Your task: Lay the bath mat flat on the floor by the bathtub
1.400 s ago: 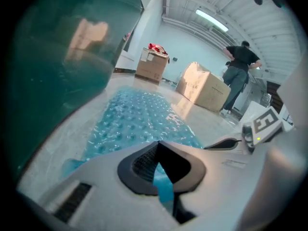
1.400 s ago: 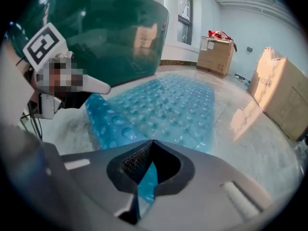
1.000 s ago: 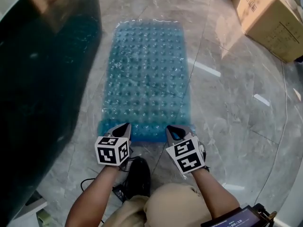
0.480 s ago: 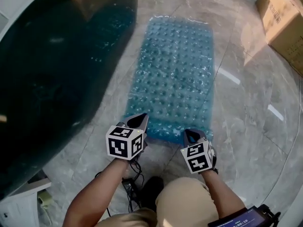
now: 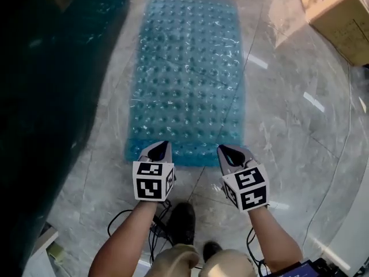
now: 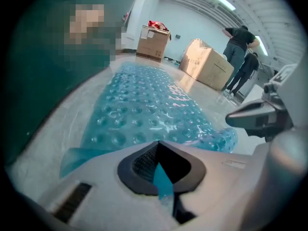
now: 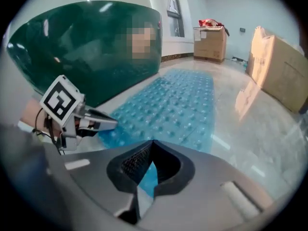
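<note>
A translucent blue bath mat (image 5: 187, 74) with rows of bubbles lies stretched out on the marble floor beside the dark green bathtub (image 5: 46, 97). My left gripper (image 5: 161, 149) is shut on the mat's near left corner, and a strip of blue shows between its jaws in the left gripper view, where the bath mat (image 6: 144, 109) spreads away. My right gripper (image 5: 226, 152) is shut on the near right corner; the bath mat (image 7: 178, 105) runs ahead of it, and the left gripper (image 7: 108, 121) shows at the left.
Cardboard boxes (image 5: 337, 13) stand at the far right. Black cables (image 5: 124, 218) and a shoe (image 5: 181, 224) lie by my feet. Two people (image 6: 240, 57) stand far off beyond more boxes (image 6: 204, 71). Marble floor (image 5: 294, 126) stretches to the right of the mat.
Both grippers, still holding the near edge, have shifted sideways with the mat. The mat now lies straighter alongside the tub, and the view has swung back toward the right.
</note>
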Motion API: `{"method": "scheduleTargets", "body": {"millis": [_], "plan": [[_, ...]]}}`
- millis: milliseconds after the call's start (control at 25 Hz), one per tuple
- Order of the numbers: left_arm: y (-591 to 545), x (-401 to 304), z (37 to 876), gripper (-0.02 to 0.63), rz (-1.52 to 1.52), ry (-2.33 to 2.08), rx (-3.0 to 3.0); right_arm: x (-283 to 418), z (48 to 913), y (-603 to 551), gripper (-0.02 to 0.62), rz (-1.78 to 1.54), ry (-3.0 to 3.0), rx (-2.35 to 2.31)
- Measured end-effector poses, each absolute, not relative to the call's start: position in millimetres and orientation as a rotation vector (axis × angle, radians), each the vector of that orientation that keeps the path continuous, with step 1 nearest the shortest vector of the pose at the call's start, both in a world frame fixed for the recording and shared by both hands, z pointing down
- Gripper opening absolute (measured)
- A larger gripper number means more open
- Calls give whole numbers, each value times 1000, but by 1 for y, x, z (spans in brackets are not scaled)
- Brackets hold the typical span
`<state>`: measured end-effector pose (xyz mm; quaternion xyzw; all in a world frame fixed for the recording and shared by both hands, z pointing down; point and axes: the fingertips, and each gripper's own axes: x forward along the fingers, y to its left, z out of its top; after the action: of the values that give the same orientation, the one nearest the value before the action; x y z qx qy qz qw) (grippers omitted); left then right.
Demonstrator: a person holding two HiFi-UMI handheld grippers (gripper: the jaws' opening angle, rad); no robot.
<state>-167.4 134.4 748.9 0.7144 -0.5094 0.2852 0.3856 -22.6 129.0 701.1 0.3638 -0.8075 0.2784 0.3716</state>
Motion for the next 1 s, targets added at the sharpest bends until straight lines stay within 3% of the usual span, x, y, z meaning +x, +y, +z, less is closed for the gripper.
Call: {"method": "scheduleTargets", "body": {"millis": [520,760,1000], "plan": [[160,-177,709,6,600,-1414,1929,-24,751,197,8,507,-2003,961],[199,-178,743,6,756,-1352,1837,-22,731,233,9,560,-2089,893],[262,-177,759,6,699,-1329,1773,-3,735,215,9,561,-2028,975]]}}
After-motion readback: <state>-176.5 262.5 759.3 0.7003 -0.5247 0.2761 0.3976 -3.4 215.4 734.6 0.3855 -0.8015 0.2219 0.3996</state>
